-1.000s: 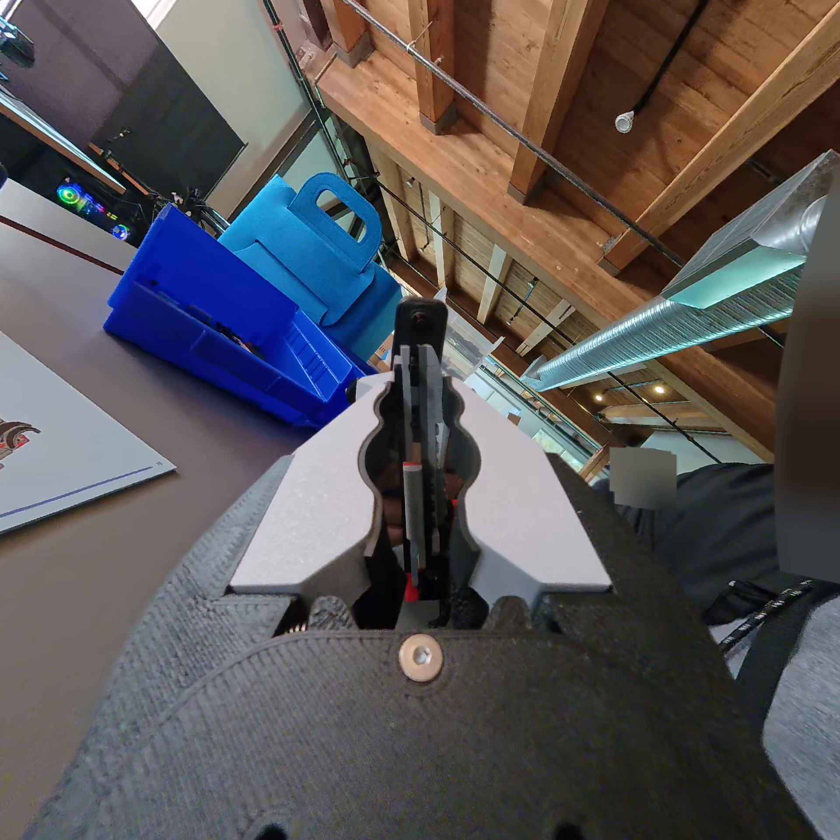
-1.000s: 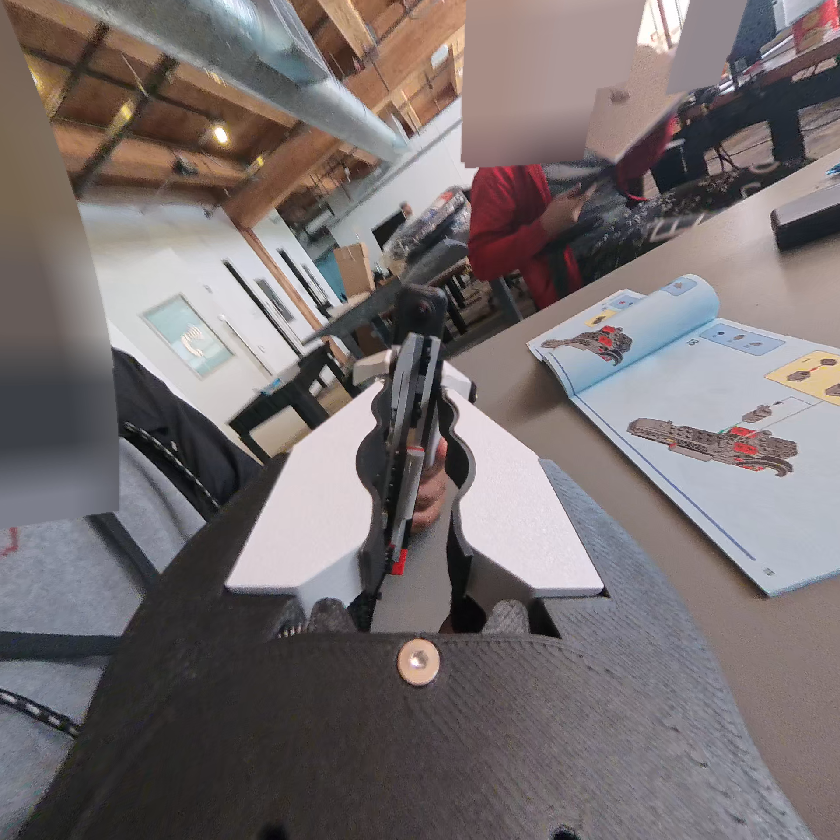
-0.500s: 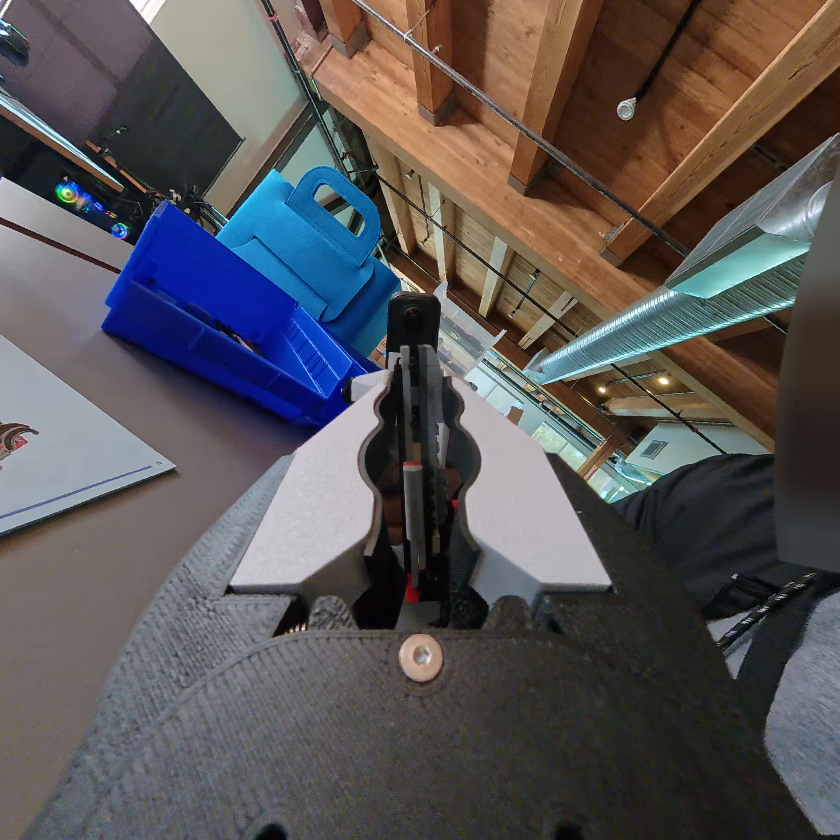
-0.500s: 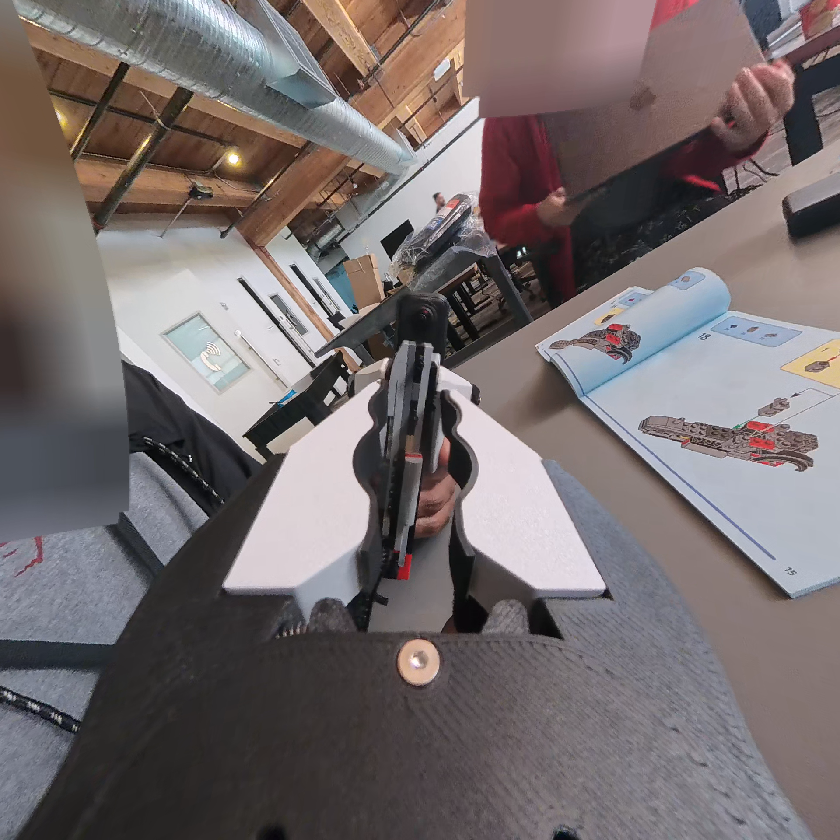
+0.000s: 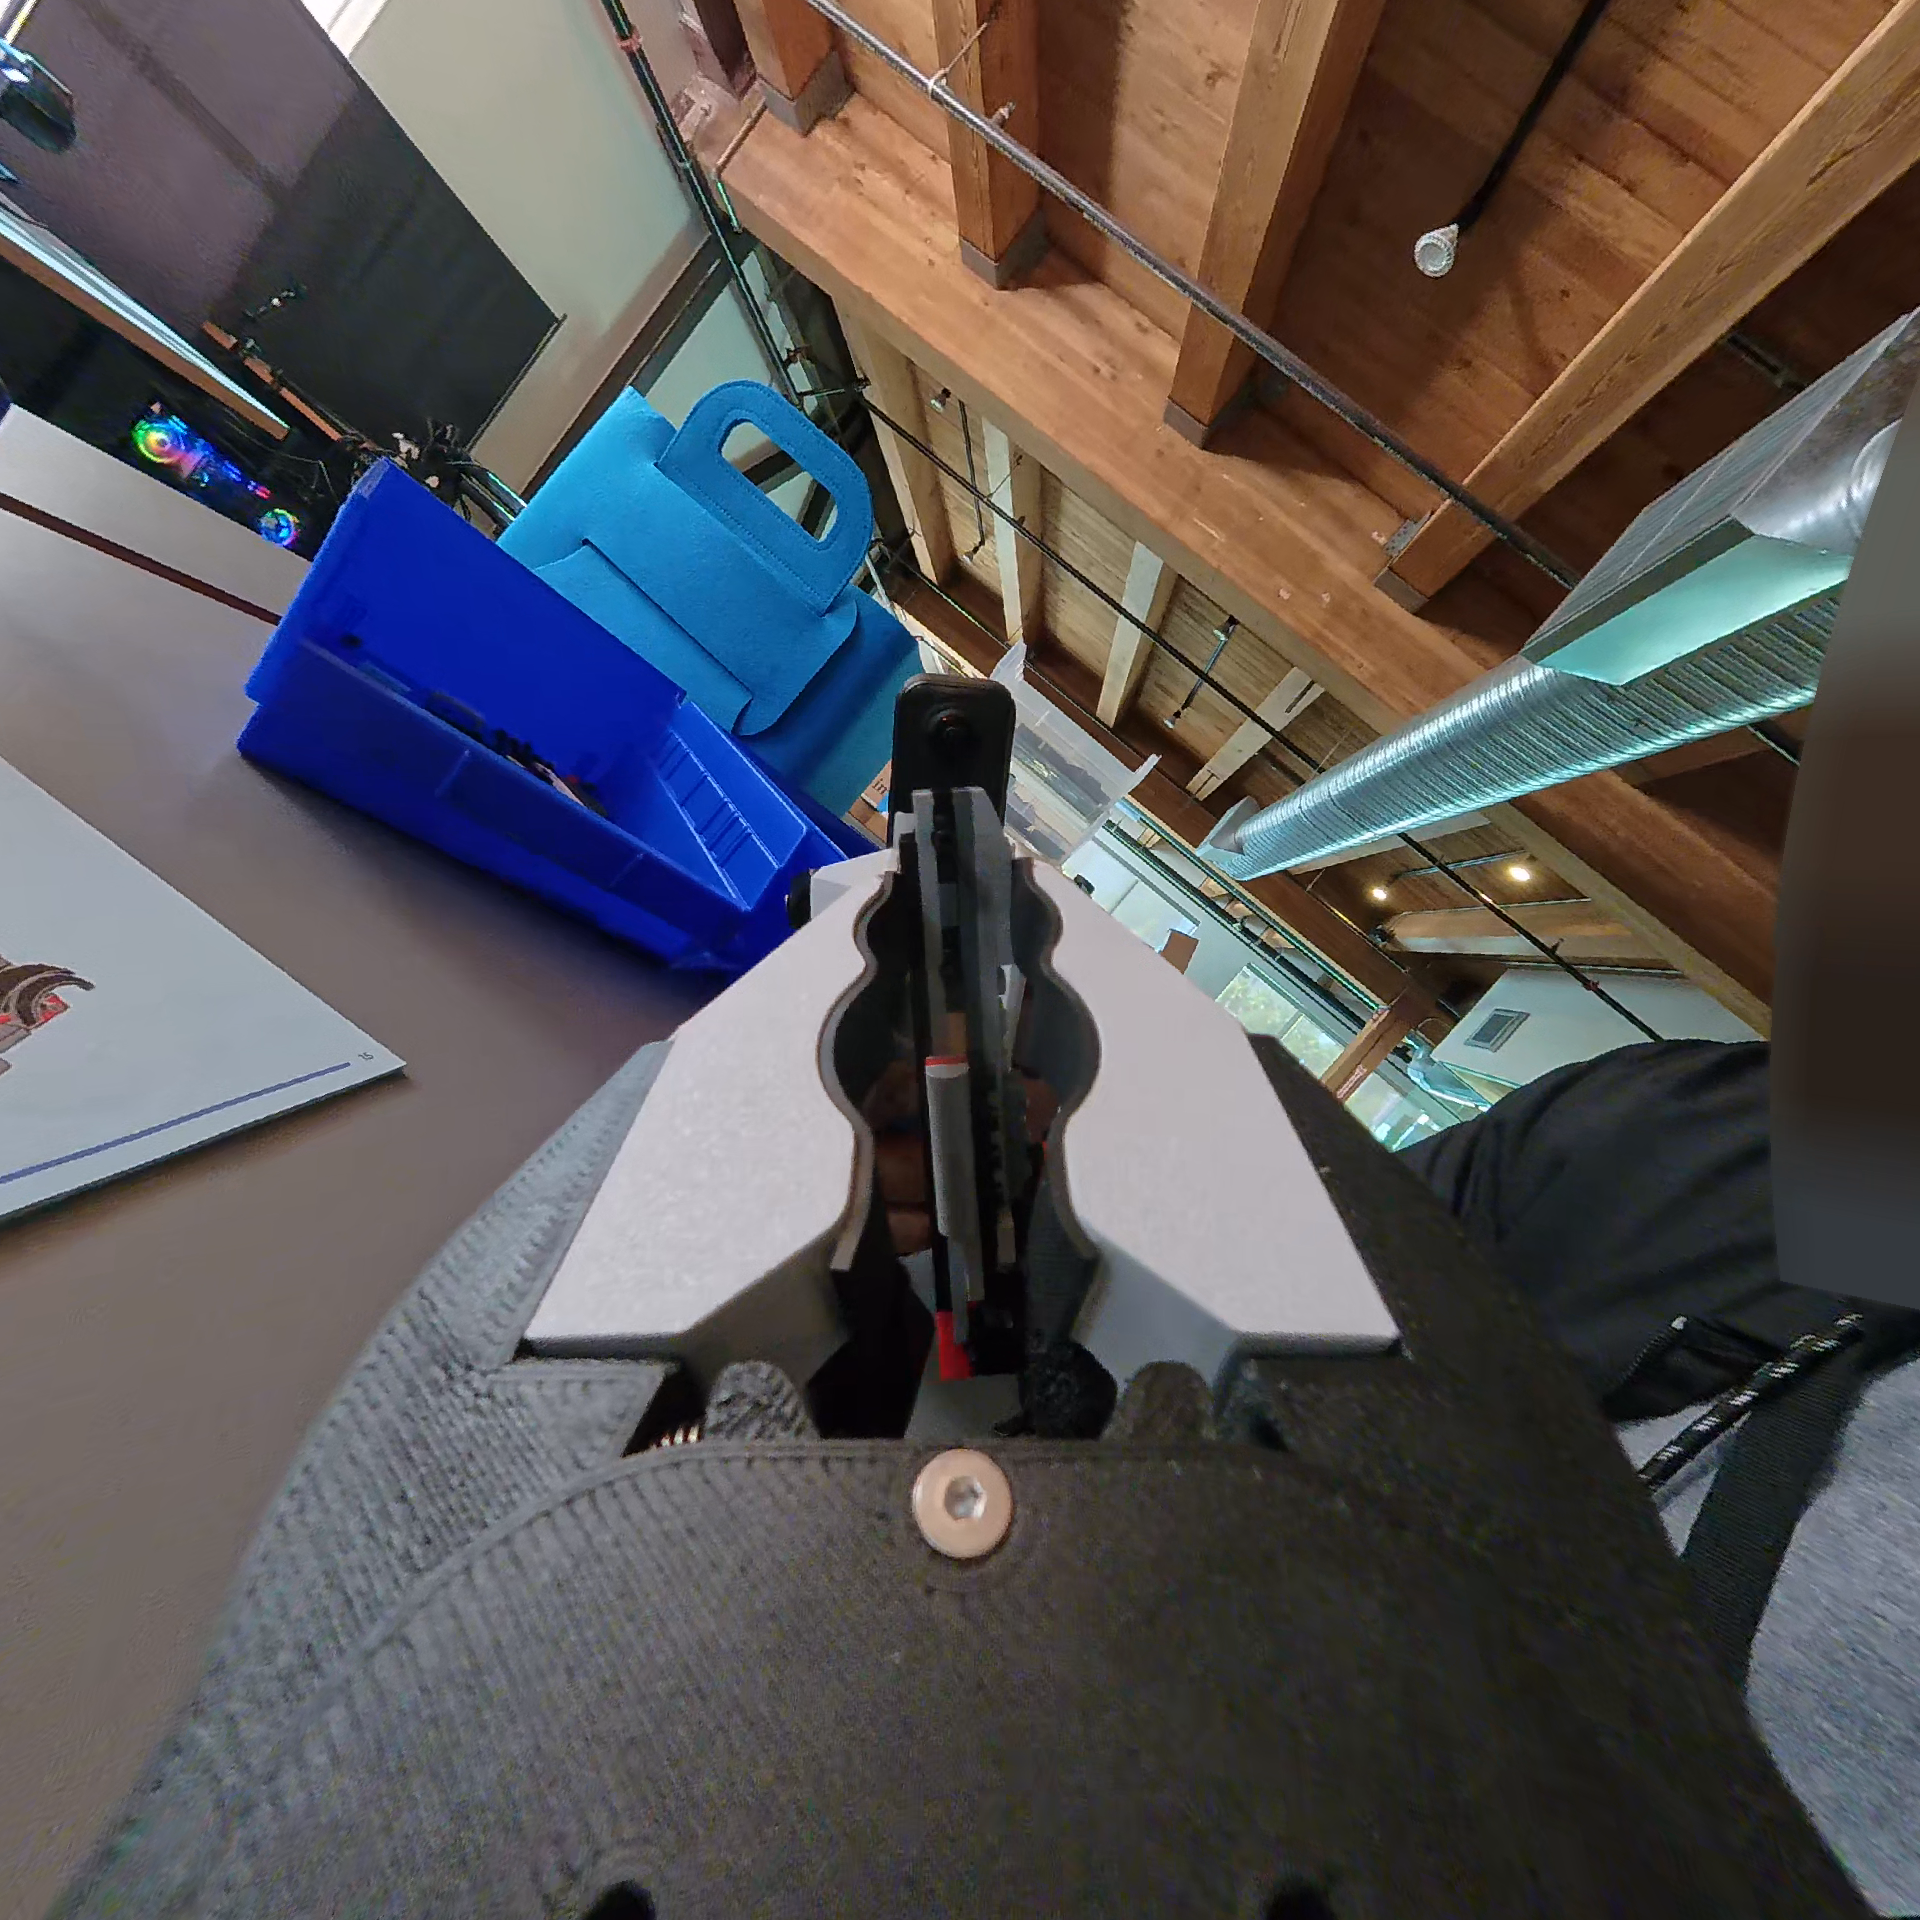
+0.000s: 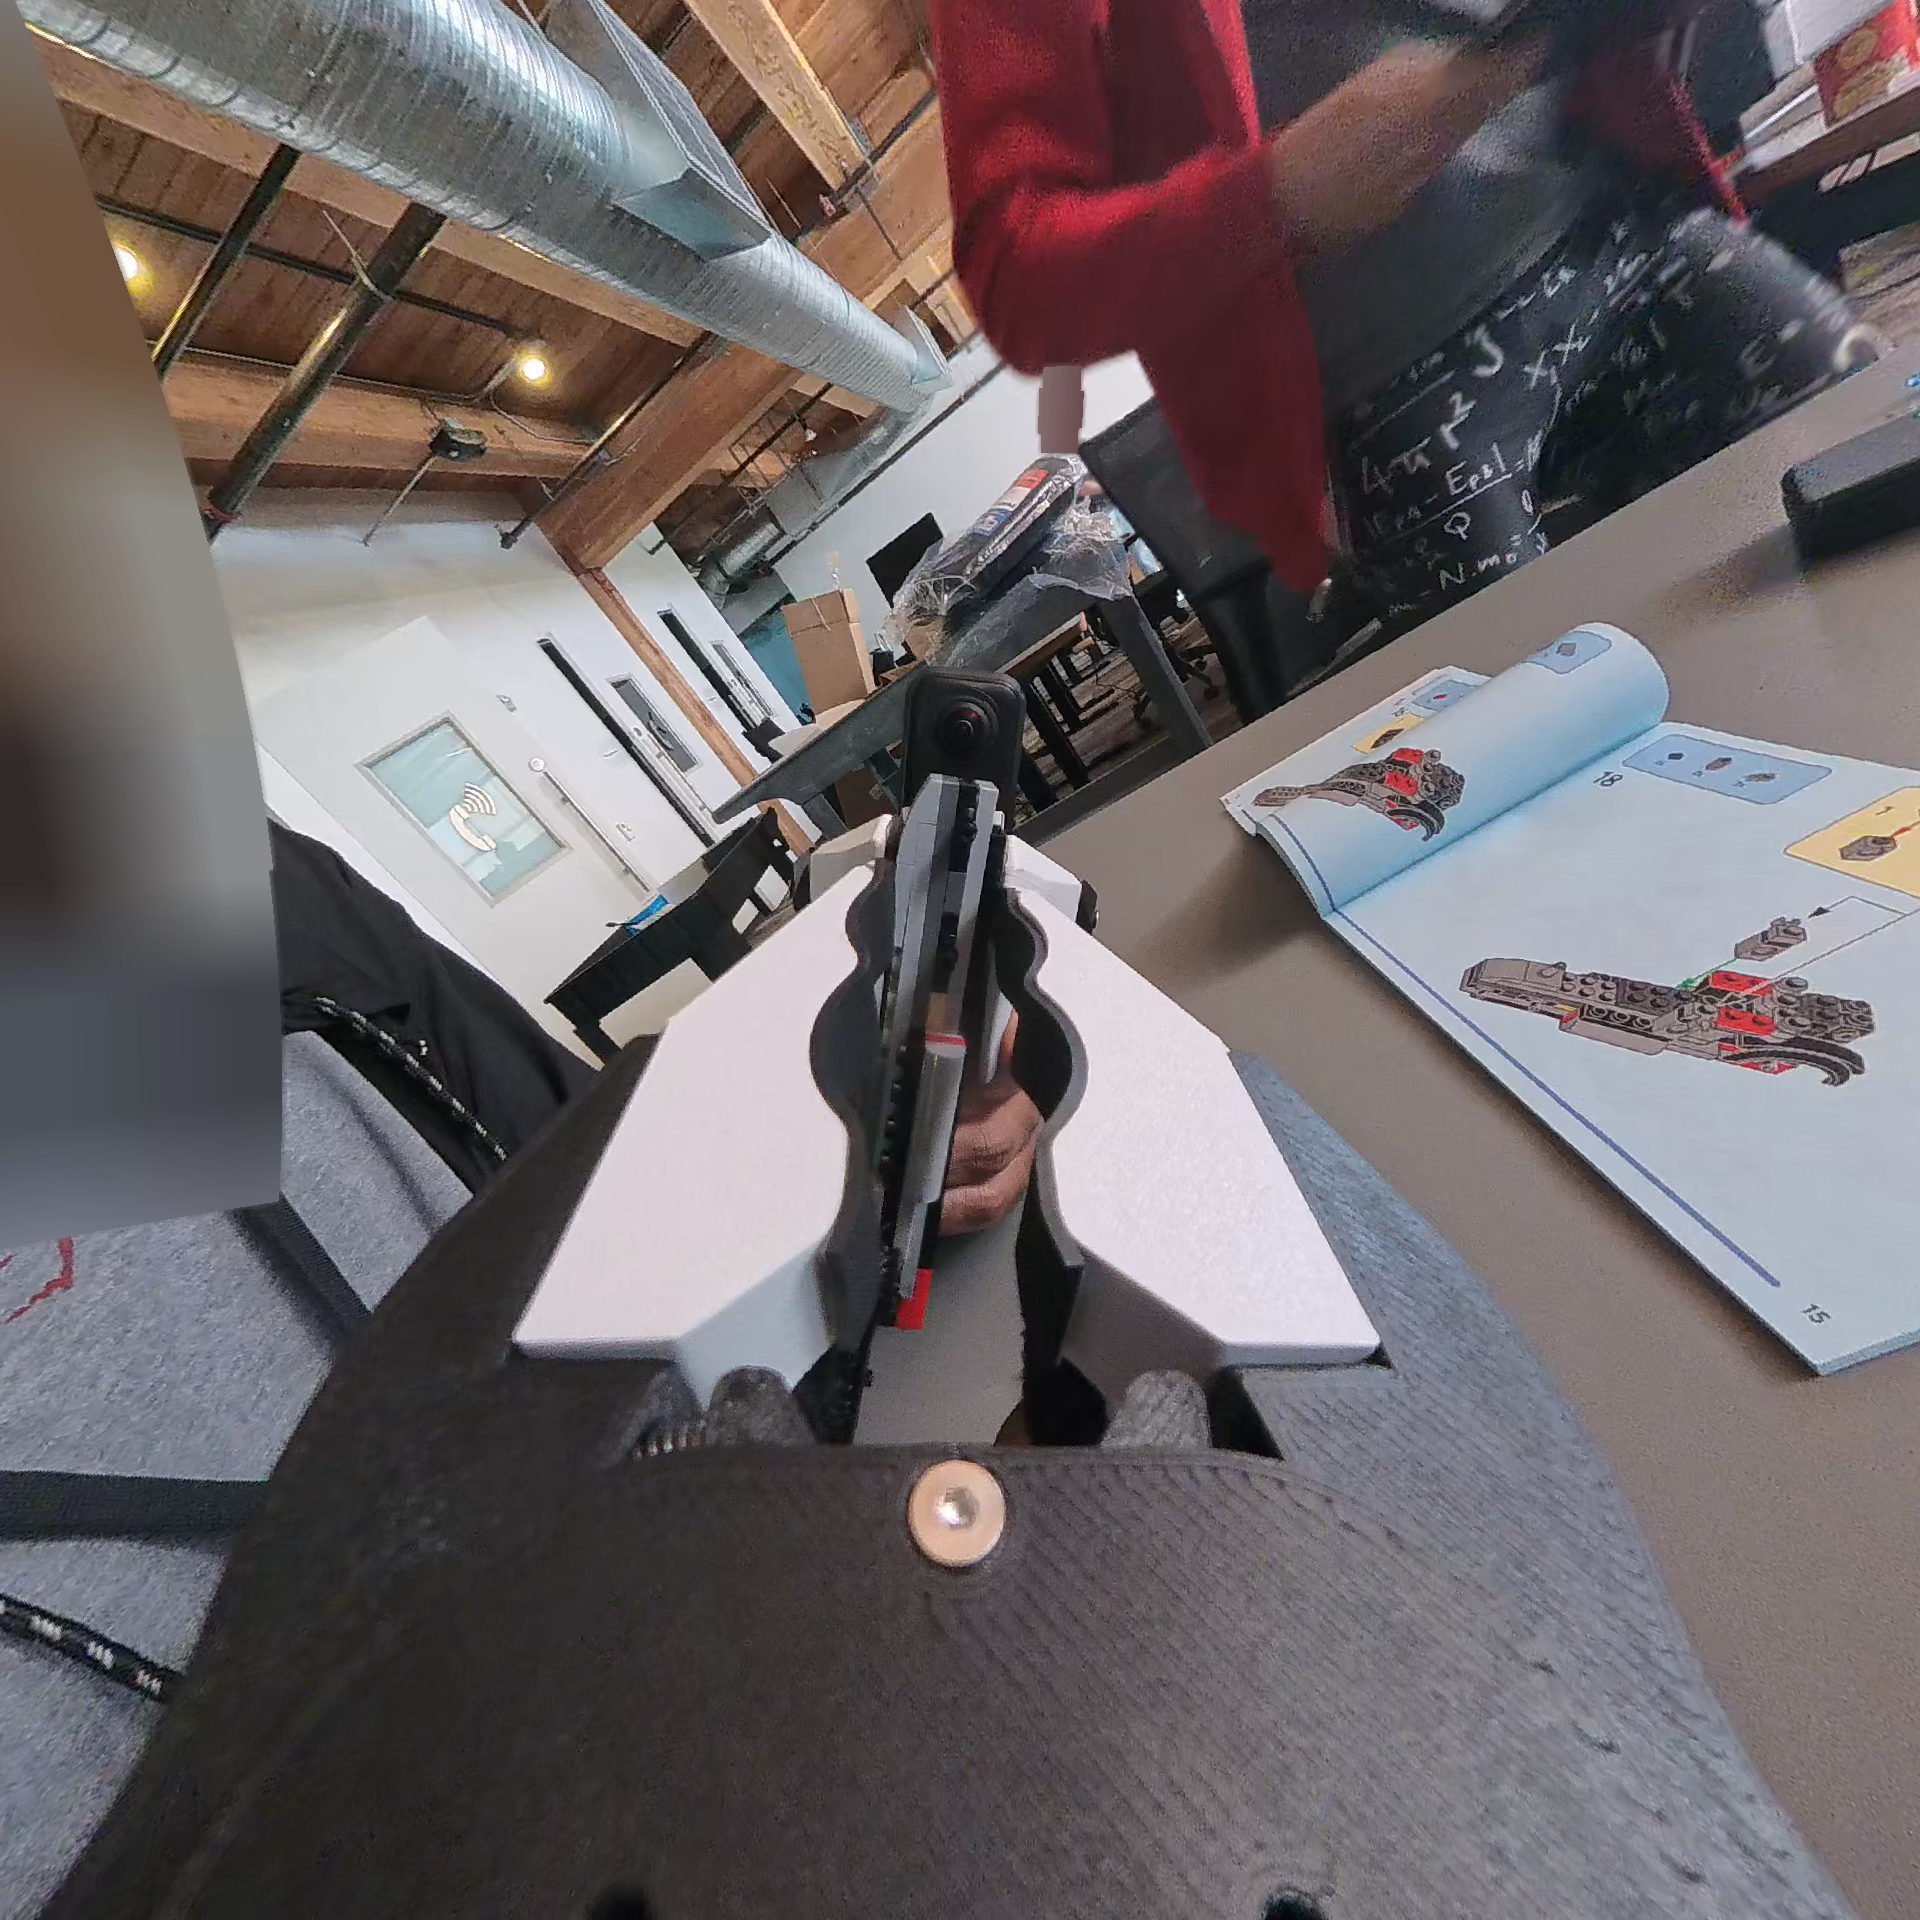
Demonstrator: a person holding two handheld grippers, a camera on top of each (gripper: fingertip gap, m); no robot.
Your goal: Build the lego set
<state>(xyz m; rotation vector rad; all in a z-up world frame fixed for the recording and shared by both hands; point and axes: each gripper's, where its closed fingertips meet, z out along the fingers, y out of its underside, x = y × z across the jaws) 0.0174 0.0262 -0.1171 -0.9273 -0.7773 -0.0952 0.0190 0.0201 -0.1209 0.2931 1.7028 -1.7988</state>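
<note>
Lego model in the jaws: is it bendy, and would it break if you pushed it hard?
Probably stiff, not bendy: the lego model looks like hard grey plates stacked into a long thin strip. A hard sideways push could likely pop it apart, since it is many small pieces joined. It is probably light, as the right gripper holds it by its thin edges.

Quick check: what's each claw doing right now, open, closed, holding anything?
Left claw: closed on the lego build.
Right claw: closed on the same lego build, gripped from the opposite end.
</note>
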